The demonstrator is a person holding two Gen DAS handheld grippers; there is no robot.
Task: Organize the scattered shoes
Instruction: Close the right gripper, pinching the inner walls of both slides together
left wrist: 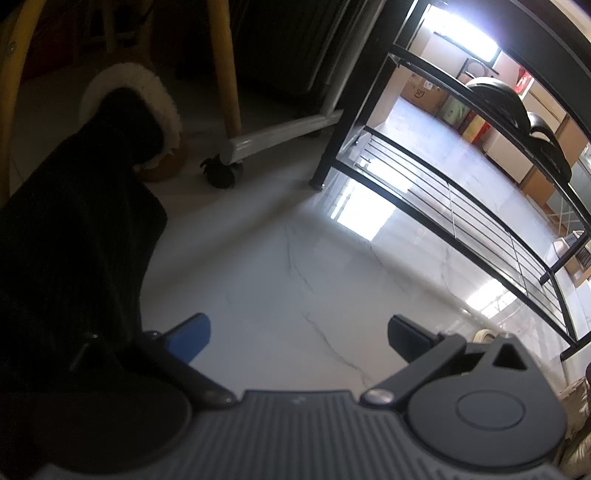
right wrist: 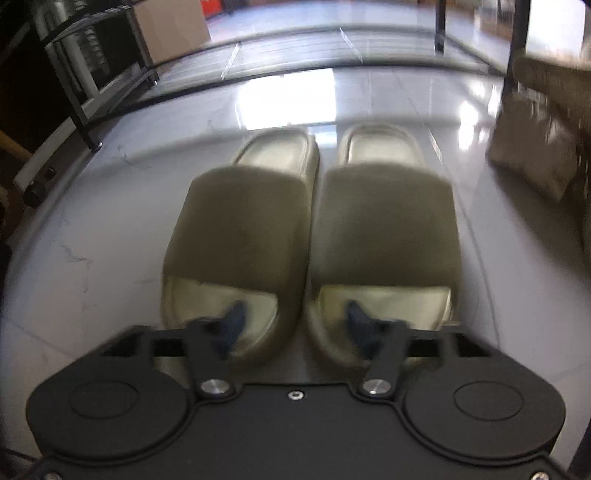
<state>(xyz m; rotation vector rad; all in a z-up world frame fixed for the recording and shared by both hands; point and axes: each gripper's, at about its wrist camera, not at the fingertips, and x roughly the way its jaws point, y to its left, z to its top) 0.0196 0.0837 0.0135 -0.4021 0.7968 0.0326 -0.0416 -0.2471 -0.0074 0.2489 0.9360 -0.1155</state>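
Two olive slide sandals [right wrist: 240,229] [right wrist: 384,225] lie side by side on the glossy floor in the right wrist view, in front of the black shoe rack's low shelf [right wrist: 295,48]. My right gripper [right wrist: 295,315] hovers over their near ends. One fingertip [right wrist: 234,314] dips into the left slide, the other into the right slide. The slides' touching inner walls lie between the fingers, and the pads do not press on them. My left gripper [left wrist: 301,339] is open over bare floor, holding nothing. A brown fur-trimmed shoe [left wrist: 162,166] sits far left.
The black wire shoe rack [left wrist: 443,206] runs along the right, with black shoes [left wrist: 517,107] on its upper shelf. Wooden chair legs [left wrist: 225,66], a caster [left wrist: 221,173] and a dark garment [left wrist: 74,240] crowd the left. A cardboard box [right wrist: 170,29] and a blurred brown object [right wrist: 532,147] flank the slides.
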